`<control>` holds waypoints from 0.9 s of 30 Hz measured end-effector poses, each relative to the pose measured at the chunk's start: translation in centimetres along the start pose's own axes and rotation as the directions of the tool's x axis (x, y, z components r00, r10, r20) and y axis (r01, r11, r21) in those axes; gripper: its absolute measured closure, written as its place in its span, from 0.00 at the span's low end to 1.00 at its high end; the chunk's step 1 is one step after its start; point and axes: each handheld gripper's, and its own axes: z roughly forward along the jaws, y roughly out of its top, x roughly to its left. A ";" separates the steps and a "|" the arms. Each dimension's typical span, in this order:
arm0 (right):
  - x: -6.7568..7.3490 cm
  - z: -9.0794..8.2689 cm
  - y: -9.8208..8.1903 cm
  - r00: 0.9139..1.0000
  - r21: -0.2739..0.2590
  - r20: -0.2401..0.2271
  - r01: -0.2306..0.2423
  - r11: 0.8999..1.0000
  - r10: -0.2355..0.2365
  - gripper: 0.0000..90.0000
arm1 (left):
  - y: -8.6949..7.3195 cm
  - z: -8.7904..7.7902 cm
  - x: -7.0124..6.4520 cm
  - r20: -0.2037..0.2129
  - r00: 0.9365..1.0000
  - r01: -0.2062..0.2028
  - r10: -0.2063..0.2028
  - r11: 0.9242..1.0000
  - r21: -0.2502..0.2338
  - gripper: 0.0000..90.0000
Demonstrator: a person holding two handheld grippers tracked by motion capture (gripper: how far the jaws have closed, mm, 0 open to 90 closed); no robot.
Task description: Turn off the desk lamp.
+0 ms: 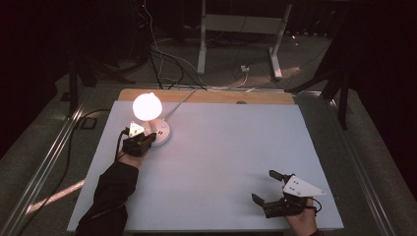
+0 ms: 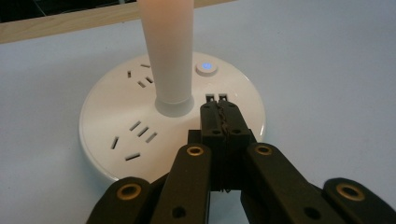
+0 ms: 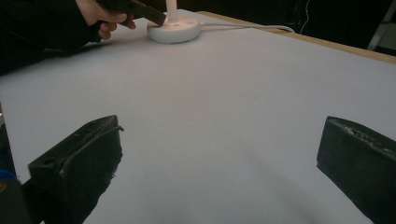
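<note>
A small lamp with a glowing round bulb (image 1: 147, 105) stands on a round white base (image 1: 163, 134) at the table's back left. The base (image 2: 116, 107) carries several socket slots, a white stem (image 2: 169, 51) and a button (image 2: 206, 68) lit blue. My left gripper (image 2: 219, 109) is shut with nothing in it, its tips resting over the base beside two small ports (image 2: 217, 97), just short of the button. In the high view the left gripper (image 1: 147, 141) meets the base's near side. My right gripper (image 1: 264, 186) stands open and holds nothing above the front right of the table (image 3: 224, 154).
The white table sheet (image 1: 231, 147) has a wooden strip (image 1: 206, 96) along its far edge. The lamp's white cord (image 1: 182, 102) runs off the back. A dark-sleeved forearm (image 1: 110, 189) lies at front left. Metal rails flank the table; a desk frame (image 1: 241, 29) stands behind.
</note>
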 end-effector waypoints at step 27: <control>0.0 -0.1 0.0 1.000 -0.001 0.001 0.000 1.000 0.000 0.00 | 0.7 -0.9 -0.3 0.008 0.999 -0.032 0.032 0.999 -0.030 1.00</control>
